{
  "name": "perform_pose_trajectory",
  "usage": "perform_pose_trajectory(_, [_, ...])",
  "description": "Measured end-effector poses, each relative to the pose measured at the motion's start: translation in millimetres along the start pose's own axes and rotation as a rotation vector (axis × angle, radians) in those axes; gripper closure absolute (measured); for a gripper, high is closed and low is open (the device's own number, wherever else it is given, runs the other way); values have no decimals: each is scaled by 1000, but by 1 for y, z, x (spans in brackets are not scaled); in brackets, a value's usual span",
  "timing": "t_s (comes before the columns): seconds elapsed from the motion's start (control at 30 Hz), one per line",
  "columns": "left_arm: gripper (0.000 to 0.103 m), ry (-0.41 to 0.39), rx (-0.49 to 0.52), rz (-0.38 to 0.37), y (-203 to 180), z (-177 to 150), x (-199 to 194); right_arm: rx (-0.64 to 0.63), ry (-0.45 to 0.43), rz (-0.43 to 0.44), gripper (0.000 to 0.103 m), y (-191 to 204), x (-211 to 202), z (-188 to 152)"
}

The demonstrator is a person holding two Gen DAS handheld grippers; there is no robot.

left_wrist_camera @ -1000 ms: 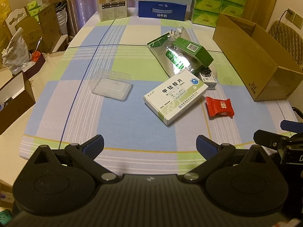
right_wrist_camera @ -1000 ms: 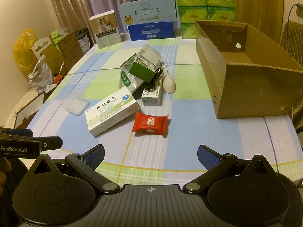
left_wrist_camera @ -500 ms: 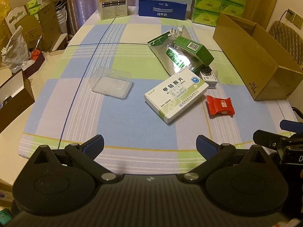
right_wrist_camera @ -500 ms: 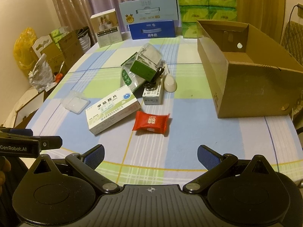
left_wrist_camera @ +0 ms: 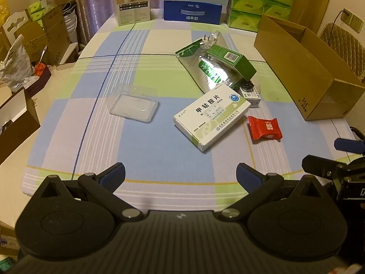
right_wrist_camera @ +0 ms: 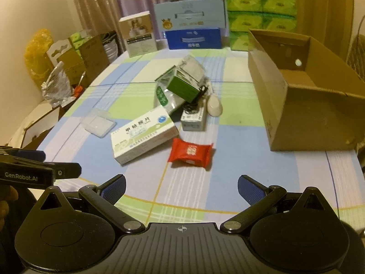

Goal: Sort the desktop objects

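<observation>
Compared with one second ago, almost nothing changes on the surface (left_wrist_camera: 146, 150): every object lies in the same place. Only the two cameras come slightly forward, so the pile looks a little bigger in both views. I judge that the sorting is not started yet and the hands are only approaching.

The left tongs (left_wrist_camera: 180, 174) stand wide and hold nothing. The right tongs (right_wrist_camera: 181, 186) are also wide and empty. Both hover over the near edge of the surface, well apart from the objects.

The landmark is the carton (right_wrist_camera: 314, 105), a brown open box at the right side, which looks empty as far as I can see inside (probably the place where the things must go).

The count, all left of the carton:
- one white medicine box (left_wrist_camera: 211, 116), nearest to the tongs;
- one red packet (right_wrist_camera: 190, 153), between the white box and the carton;
- one small grey box (right_wrist_camera: 193, 119), behind the red packet, with a black cable partly on it;
- one white oval thing (right_wrist_camera: 214, 106), just beside the grey box, on the carton side;
- one foil pouch (left_wrist_camera: 211, 75), with one green box (left_wrist_camera: 230, 60) leaning on it;
- one clear plastic tray (left_wrist_camera: 133, 105), farthest from the carton.

The red packet seems the easiest first pick for the right tongs.
</observation>
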State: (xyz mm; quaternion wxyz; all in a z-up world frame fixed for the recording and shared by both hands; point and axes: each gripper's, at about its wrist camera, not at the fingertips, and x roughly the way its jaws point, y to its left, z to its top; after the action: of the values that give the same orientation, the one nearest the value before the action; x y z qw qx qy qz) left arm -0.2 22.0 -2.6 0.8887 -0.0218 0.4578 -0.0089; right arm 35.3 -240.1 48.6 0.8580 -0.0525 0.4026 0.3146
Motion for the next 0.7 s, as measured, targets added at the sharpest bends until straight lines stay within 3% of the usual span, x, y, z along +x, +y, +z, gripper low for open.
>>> perform_pose_trajectory(0.17, [1, -6, 14, -26, 5, 0, -1, -78, -14, 45, 2, 8, 2, 7])
perform_pose_trajectory(0.37, [1, -67, 111, -68, 11, 11, -8, -242, -87, 83, 2, 23, 2, 16])
perform_pose_trajectory(0.6, [1, -114, 270, -90, 28, 30, -13, -402, -86, 176, 2, 38, 8, 38])
perform_pose_trajectory(0.7, [1, -108, 386, -91, 37, 38, -9, -501, -59, 187, 2, 45, 16, 46])
